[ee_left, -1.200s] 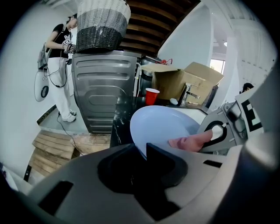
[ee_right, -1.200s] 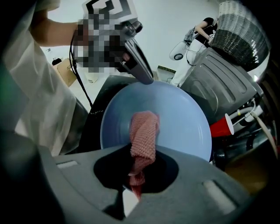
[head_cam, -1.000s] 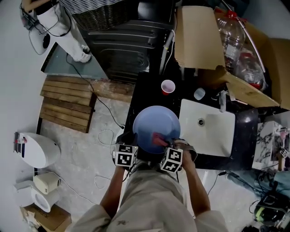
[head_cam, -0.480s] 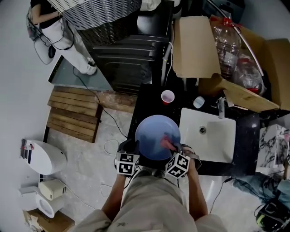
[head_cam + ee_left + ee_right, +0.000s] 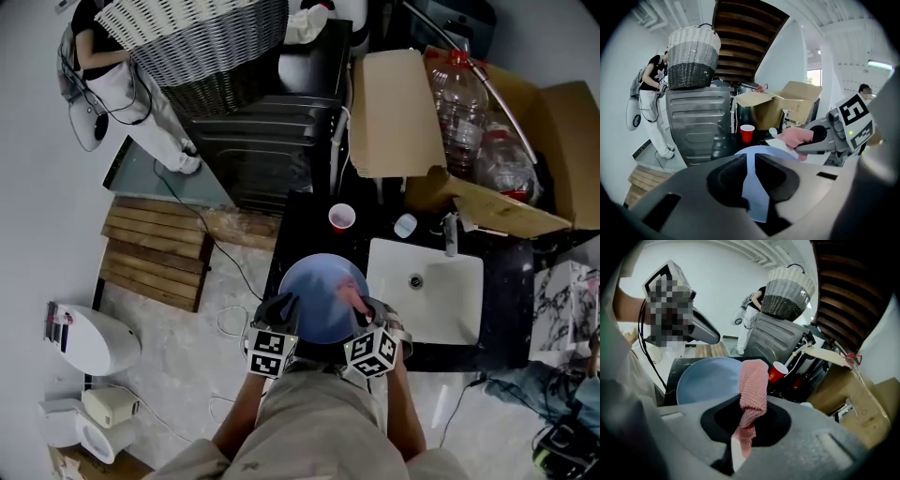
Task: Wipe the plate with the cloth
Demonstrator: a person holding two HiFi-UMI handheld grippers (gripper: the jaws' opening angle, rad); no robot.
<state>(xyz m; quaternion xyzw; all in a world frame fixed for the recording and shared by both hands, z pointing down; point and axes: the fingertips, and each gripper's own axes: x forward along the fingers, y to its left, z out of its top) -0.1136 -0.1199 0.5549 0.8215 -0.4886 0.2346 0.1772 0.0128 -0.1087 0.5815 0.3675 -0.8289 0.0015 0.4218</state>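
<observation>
A round blue plate (image 5: pixel 319 300) is held above the black counter, left of the sink. My left gripper (image 5: pixel 280 309) is shut on the plate's near-left rim; in the left gripper view the rim (image 5: pixel 752 187) runs between the jaws of the left gripper (image 5: pixel 751 164). My right gripper (image 5: pixel 362 307) is shut on a pink cloth (image 5: pixel 352 287) that lies against the plate's right side. In the right gripper view the cloth (image 5: pixel 753 387) stands up out of the right gripper (image 5: pixel 749 420), next to the plate (image 5: pixel 705 380).
A red cup (image 5: pixel 342 217) stands on the black counter (image 5: pixel 300 211) behind the plate. A white sink (image 5: pixel 427 281) lies to the right, below a cardboard box (image 5: pixel 441 122) of plastic bottles. A wicker basket (image 5: pixel 202 37) tops a dark appliance. A person (image 5: pixel 122 84) stands far left.
The pink cloth has slid a little to the right and farther across the plate. The left gripper keeps its hold on the rim. The head view has shifted slightly.
</observation>
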